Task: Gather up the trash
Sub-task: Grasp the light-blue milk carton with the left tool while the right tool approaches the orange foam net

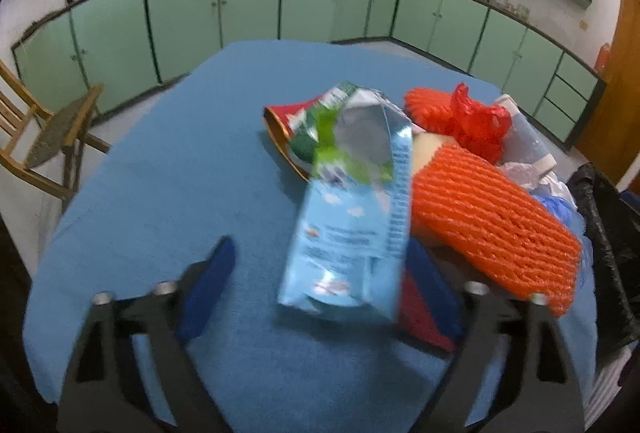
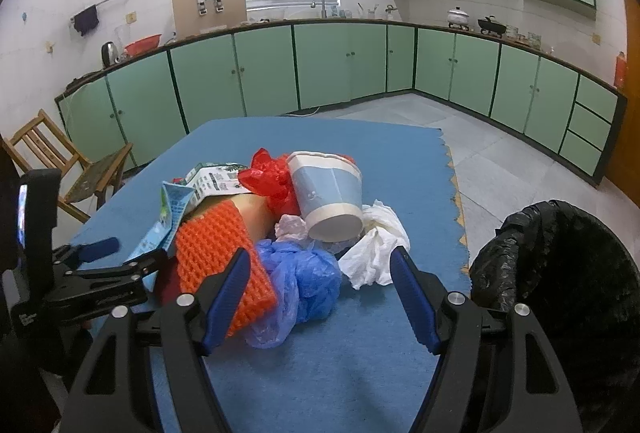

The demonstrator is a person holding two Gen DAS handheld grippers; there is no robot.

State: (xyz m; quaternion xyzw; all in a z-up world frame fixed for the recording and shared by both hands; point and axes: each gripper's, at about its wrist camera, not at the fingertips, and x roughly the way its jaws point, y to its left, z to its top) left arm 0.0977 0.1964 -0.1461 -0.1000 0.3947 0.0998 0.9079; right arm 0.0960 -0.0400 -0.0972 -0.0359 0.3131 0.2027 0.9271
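Observation:
A pile of trash lies on the blue table (image 1: pixel 160 173). A light blue milk carton (image 1: pixel 352 217) lies between the fingers of my left gripper (image 1: pixel 320 273), which is open around it. Beside it are an orange foam net (image 1: pixel 488 225), a red plastic bag (image 1: pixel 476 121) and a red-green wrapper (image 1: pixel 296 125). My right gripper (image 2: pixel 320 285) is open, with a blue plastic bag (image 2: pixel 308 281) between its fingers. A paper cup (image 2: pixel 328 193) on its side, white tissue (image 2: pixel 376 245), the orange net (image 2: pixel 216 245) and the red bag (image 2: pixel 268 173) lie beyond. The left gripper (image 2: pixel 100 257) shows at the left.
A bin lined with a black bag (image 2: pixel 568 273) stands at the table's right edge; it also shows in the left wrist view (image 1: pixel 600 233). A wooden chair (image 2: pixel 64 161) stands left of the table. Green kitchen cabinets (image 2: pixel 340 65) run along the far walls.

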